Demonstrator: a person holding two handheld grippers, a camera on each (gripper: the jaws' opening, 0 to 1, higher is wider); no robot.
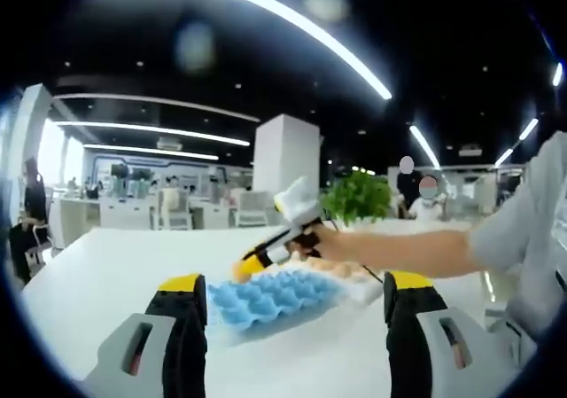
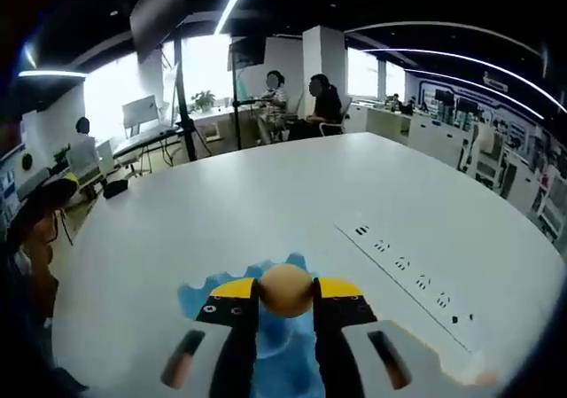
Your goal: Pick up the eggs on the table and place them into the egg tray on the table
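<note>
A blue egg tray (image 1: 275, 296) lies on the white table (image 1: 115, 265), just ahead of my left gripper (image 1: 295, 284), which is open with nothing between its yellow-tipped jaws. Over the tray's far edge a hand holds my right gripper (image 1: 251, 265), tips pointing down-left. In the right gripper view, the right gripper (image 2: 285, 290) is shut on a brown egg (image 2: 285, 295), held a little above the blue tray (image 2: 266, 336). Pale rounded shapes by the tray's far right side may be eggs; I cannot tell.
The person's forearm (image 1: 399, 252) reaches in from the right. A row of flush sockets (image 2: 407, 269) runs across the table right of the tray. Beyond the table are a potted plant (image 1: 359, 196), a white pillar (image 1: 285, 163), desks, chairs and seated people (image 2: 319, 105).
</note>
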